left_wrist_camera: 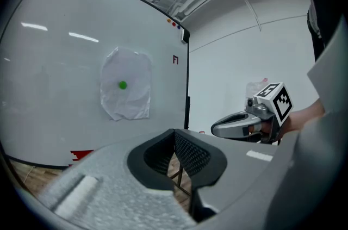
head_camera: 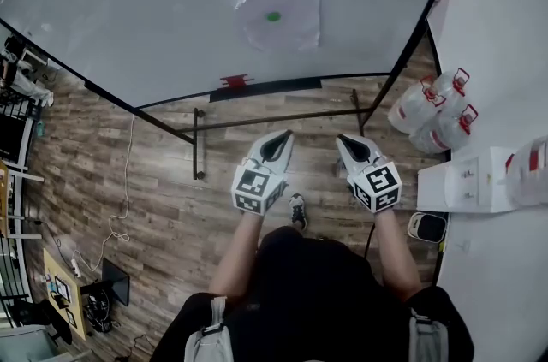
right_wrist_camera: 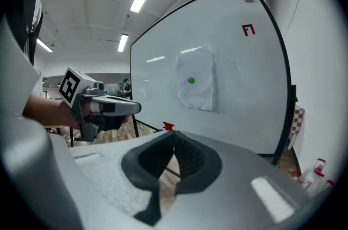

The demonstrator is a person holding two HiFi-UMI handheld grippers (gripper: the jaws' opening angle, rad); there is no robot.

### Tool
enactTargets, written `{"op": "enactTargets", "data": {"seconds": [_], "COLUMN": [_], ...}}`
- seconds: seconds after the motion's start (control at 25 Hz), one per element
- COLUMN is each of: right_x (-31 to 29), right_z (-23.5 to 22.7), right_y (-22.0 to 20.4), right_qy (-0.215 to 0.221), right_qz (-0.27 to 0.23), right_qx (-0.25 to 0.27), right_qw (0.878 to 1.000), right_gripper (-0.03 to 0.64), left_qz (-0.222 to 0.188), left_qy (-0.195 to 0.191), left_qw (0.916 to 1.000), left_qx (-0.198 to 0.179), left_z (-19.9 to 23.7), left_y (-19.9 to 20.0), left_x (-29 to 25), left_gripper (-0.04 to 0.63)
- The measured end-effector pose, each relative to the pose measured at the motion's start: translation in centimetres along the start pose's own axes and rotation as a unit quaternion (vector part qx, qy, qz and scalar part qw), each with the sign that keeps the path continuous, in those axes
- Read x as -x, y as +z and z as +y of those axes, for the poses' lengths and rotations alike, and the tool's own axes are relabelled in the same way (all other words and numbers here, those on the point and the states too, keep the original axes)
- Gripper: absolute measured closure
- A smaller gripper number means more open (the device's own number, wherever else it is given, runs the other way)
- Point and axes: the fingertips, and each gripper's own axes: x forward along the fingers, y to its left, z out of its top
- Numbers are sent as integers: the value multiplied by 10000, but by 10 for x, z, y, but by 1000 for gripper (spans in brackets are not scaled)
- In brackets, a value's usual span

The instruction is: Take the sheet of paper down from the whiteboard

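A crumpled white sheet of paper (head_camera: 278, 12) hangs on the whiteboard (head_camera: 154, 18), pinned by a green round magnet (head_camera: 273, 16). The sheet (left_wrist_camera: 126, 90) sits ahead and left in the left gripper view, and the paper (right_wrist_camera: 197, 85) is ahead and slightly right in the right gripper view. My left gripper (head_camera: 279, 142) and right gripper (head_camera: 346, 144) are held side by side in front of the board, well short of it. Both are shut with nothing between the jaws.
The whiteboard stands on a black frame (head_camera: 199, 148) over wood flooring. Clear water jugs (head_camera: 435, 110) with red caps stand at the right beside a white cabinet (head_camera: 467, 180). A red eraser (head_camera: 235, 80) rests on the board's tray. Clutter and a cable (head_camera: 127, 198) lie at left.
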Motion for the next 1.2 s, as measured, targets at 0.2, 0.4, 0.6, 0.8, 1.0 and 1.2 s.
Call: {"op": "enactTargets", "data": {"seconds": [0.2, 0.4, 0.6, 0.8, 1.0, 1.2], "right_x": [-18, -33, -41, -52, -63, -77], "right_z": [-7, -13, -20, -26, -30, -32], "right_y": [0, 3, 8, 14, 17, 22], "right_qy": [-57, -88, -197, -308, -387, -409], "right_qz": [48, 98, 107, 114, 136, 119], "right_qx": [-49, -19, -23, -26, -7, 34], "right_qw": [10000, 9999, 9997, 9995, 9992, 9991], "right_gripper": [614, 614, 614, 614, 614, 614], "left_qz": [32, 7, -42, -80, -144, -216], "left_qy": [-32, -40, -154, -255, -311, -321], "left_qw": [10000, 9999, 9998, 9996, 9994, 9992], "left_qx": [49, 94, 95, 98, 83, 82], "left_z": [17, 34, 43, 55, 68, 83], "left_y": [-4, -3, 1, 7, 11, 13], "left_x": [-10, -20, -30, -40, -48, -53], "left_gripper": [584, 584, 584, 584, 584, 584]}}
